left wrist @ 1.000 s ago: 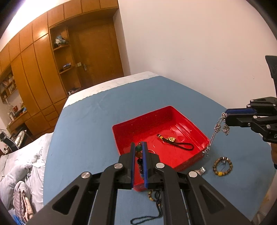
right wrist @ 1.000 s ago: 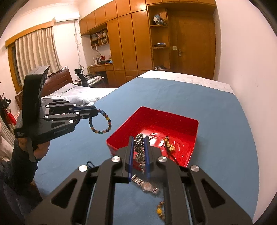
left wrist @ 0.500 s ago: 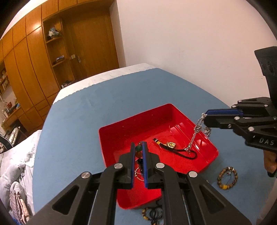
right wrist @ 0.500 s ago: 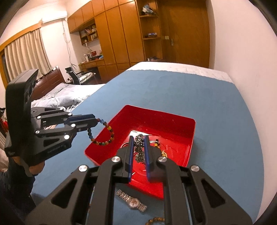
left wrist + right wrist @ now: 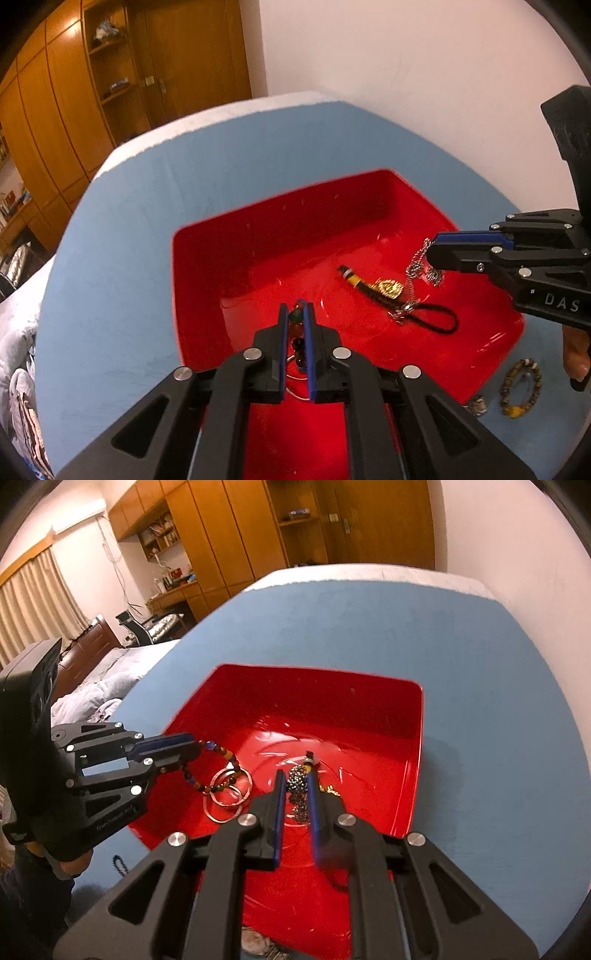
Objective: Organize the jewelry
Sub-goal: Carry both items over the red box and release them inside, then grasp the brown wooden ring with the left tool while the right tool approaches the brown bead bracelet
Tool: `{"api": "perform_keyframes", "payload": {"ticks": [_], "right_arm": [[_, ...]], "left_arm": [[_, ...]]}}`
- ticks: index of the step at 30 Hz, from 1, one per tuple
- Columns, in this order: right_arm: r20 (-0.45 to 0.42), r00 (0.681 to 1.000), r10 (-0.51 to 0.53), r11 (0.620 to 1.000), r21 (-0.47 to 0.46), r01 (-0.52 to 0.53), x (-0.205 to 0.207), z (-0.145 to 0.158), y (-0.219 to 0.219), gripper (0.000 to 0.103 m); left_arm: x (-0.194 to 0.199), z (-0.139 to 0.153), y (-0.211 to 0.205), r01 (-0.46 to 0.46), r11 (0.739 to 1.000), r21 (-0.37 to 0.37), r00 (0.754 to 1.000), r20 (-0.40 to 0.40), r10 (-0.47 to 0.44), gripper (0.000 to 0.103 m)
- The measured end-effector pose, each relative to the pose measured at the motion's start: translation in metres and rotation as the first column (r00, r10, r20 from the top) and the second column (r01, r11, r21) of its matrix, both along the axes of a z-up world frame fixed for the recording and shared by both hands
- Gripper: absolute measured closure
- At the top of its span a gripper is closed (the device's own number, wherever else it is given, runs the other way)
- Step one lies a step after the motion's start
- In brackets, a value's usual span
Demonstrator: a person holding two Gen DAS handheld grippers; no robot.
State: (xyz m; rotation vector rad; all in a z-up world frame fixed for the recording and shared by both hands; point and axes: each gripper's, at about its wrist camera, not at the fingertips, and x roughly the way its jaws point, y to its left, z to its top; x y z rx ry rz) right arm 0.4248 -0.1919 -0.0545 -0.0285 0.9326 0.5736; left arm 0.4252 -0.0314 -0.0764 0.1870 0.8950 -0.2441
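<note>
Both tongs hang over the red tray, which sits on the blue bench; the left tongs are clenched on a multicoloured bead bracelet, whose loop droops from the blue pads down toward two thin metal rings lying on the tray floor near its left side, though whether the beads touch the rings cannot be told; the right tongs are clenched on a silver chain, which dangles from the tips into the right part of the tray, its lower end reaching the tray floor beside a black cord with a gold charm; the cord lies flat in the tray, its loop end pointing toward the near right corner; outside the tray, on the bench by its near right corner, a brown beaded bracelet with a yellow bead lies flat, and a wristwatch lies just beside the tray's near edge; a short run of dark beads shows on the bench beside the tray's near left corner, under the left tongs
</note>
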Motion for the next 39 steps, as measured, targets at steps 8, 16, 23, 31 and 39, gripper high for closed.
{"api": "perform_keyframes", "payload": {"ticks": [8,16,23,31,39], "right_arm": [[-0.063,0.998,-0.002,0.998,-0.062,-0.002,0.015,-0.03,0.011,0.091],[-0.04,0.999,-0.018,0.999,-0.044,0.016,0.004,-0.016,-0.001,0.087],[0.032,0.999,-0.023,1.0,-0.005,0.023,-0.037,0.019,-0.026,0.073],[0.133,0.991,-0.017,0.998,0.06,0.009,-0.131,0.052,-0.057,0.052],[0.178,0.982,-0.056,0.997,0.064,0.045,-0.195,0.044,-0.077,0.039]], "left_arm": [[0.008,-0.021,-0.002,-0.004,1.0,0.008,0.999,-0.045,0.004,0.095],[0.0,-0.014,0.002,-0.014,1.0,0.006,1.0,-0.026,0.014,0.076],[-0.035,0.025,0.015,-0.02,1.0,-0.001,0.998,0.053,0.02,0.057],[-0.131,0.063,0.024,0.013,1.0,-0.01,0.986,0.166,-0.011,0.042],[-0.213,0.046,0.023,0.035,0.999,-0.039,0.983,0.181,-0.027,0.03]]}}
